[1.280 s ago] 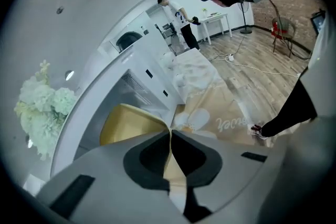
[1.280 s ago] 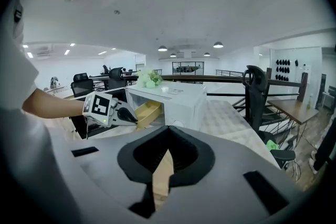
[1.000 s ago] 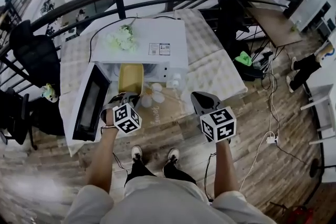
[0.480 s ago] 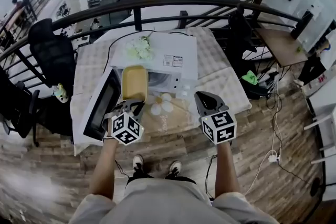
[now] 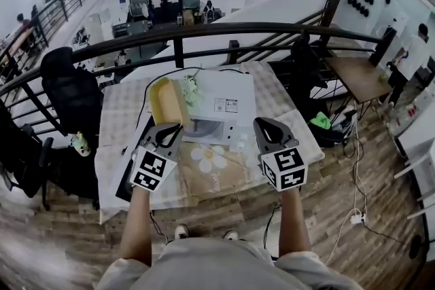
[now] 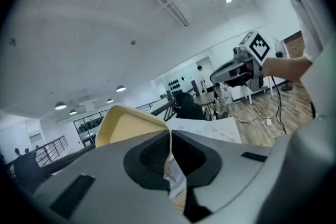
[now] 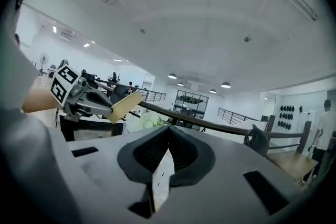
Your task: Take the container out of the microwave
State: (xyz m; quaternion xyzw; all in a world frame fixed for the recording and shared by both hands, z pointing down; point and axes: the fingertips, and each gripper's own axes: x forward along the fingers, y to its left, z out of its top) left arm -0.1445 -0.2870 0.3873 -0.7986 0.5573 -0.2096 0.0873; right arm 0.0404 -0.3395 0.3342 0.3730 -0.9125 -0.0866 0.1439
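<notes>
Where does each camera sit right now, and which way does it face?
Head view: on the person's head, steeply down at the microwave; forearms, left gripper and right gripper show.
Left gripper view: on the left gripper, tilted toward the ceiling, jaws shut on the yellow container.
Right gripper view: on the right gripper, also tilted upward, jaws shut, empty.
Shared: each gripper view shows the other gripper.

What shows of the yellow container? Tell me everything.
The container is pale yellow, rectangular and shallow, with rounded corners and a raised rim; it looks like plastic. It is out of the white microwave, held up in the air and tilted steeply. Only the left gripper touches it, jaws shut on its near rim.
</notes>
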